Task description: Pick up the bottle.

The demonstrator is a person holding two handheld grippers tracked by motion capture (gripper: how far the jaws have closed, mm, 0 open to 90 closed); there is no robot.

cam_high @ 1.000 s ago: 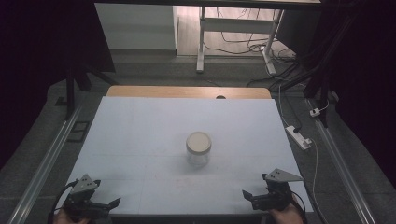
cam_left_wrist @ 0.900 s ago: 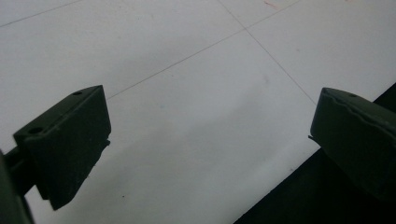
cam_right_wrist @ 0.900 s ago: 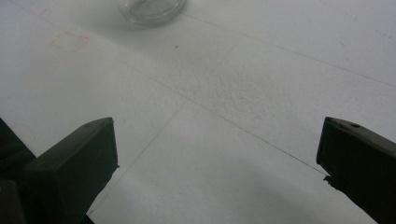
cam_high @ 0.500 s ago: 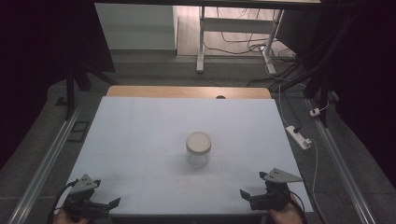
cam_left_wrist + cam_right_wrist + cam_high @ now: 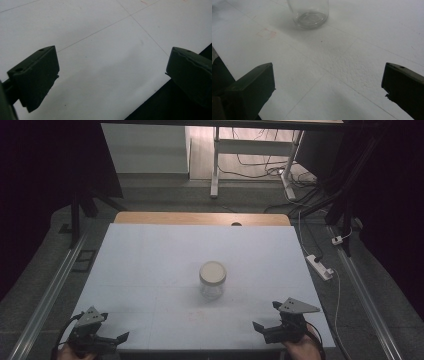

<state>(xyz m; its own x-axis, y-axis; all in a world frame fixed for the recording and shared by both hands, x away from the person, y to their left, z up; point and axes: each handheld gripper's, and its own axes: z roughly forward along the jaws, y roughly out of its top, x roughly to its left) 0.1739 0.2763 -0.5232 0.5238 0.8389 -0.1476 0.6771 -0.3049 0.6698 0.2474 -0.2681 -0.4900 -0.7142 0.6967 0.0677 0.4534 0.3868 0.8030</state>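
Observation:
A clear glass jar [image 5: 213,280] with a pale lid stands upright at the middle of the white table [image 5: 150,265]. Its lower part [image 5: 310,13] shows at the top of the right gripper view. My left gripper [image 5: 107,337] rests at the table's front left corner, open, with nothing between its jaws [image 5: 110,75]. My right gripper [image 5: 267,317] sits at the front right, also open and holding nothing [image 5: 328,82]. It points toward the jar from well short of it.
A faint pink smudge [image 5: 268,33] marks the table in front of the jar. A wooden strip [image 5: 200,218] runs along the table's far edge. A white power strip [image 5: 320,266] and cables lie on the floor to the right. A desk frame [image 5: 250,150] stands beyond.
The right gripper has shifted slightly to the left and lower. The left gripper and the jar have stayed put.

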